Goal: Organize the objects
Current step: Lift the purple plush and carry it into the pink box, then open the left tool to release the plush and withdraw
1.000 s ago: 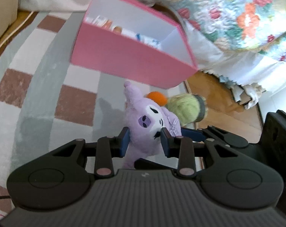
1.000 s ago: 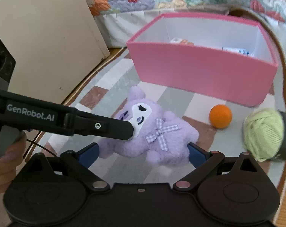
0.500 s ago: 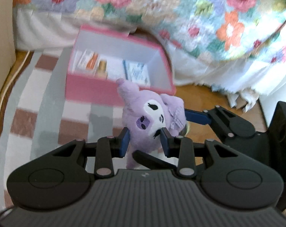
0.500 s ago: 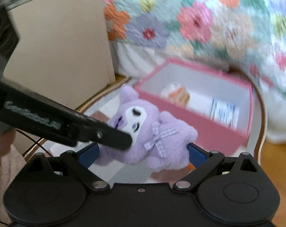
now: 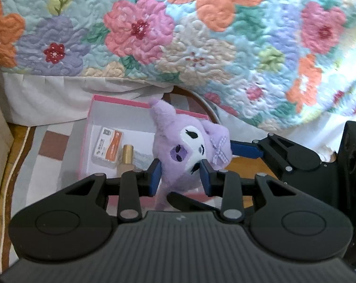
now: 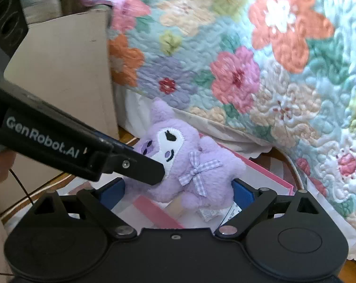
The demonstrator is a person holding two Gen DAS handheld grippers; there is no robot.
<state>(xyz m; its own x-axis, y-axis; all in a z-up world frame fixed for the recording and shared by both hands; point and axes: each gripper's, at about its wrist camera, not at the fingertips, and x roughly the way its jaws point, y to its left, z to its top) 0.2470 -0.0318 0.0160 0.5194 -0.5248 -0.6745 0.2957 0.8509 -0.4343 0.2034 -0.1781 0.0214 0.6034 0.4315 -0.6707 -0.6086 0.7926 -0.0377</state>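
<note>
Item, purple plush toy (image 5: 189,151): we hold it by the head in the left gripper (image 5: 180,174), jaws clenched on either side of its face; it hangs in the air above the pink box (image 5: 88,127), apart from the box floor; its gingham bow faces the right wrist view.

Item, right gripper (image 6: 178,188): jaws spread wide, flanking the plush's body without pressing it, so far as we can tell; nothing grasped.

Item, pink box contents: an orange-and-white packet (image 5: 108,147), a gold-capped bottle (image 5: 124,159); other papers partly hidden.

Item, surroundings: floral quilt (image 5: 201,35) overhanging; checked rug (image 5: 48,146) beneath.

Step in hand, by our judgement: carrying the plush to the box; next we should lower it into the free space beside the packet, then loosen the left jaws, keeping the right gripper clear.
</note>
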